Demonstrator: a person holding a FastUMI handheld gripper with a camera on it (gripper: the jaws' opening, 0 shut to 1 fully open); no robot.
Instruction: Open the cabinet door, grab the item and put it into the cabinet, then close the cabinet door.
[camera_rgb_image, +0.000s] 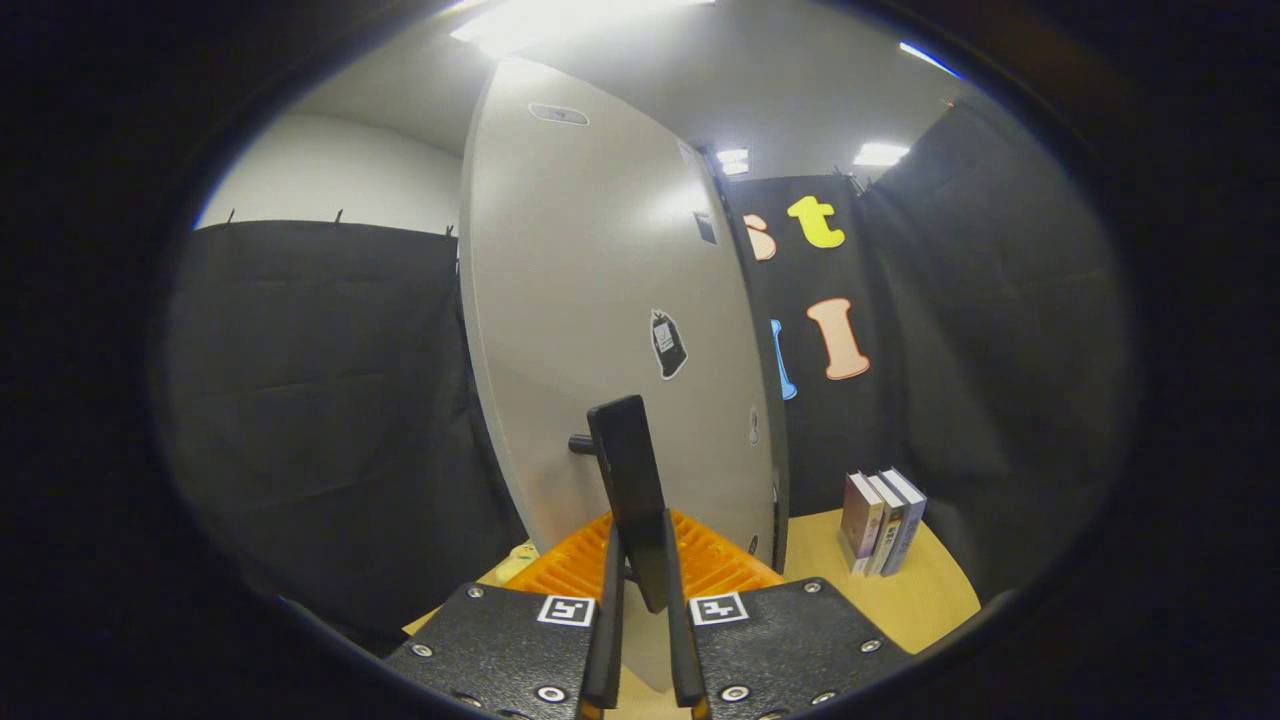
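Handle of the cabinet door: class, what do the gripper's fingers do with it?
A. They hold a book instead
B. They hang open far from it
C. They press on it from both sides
C: the gripper has both fingers pressed on the dark handle of the door.

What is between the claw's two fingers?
The cabinet door's black handle, seen in the gripper view; both fingers of the claw press on it.

No text could be read. A dark sticker (668, 343) was seen on the pale cabinet door (590, 300), its print too small to make out, and the spines of the books (882, 520) at the tabletop's far edge were blurred.
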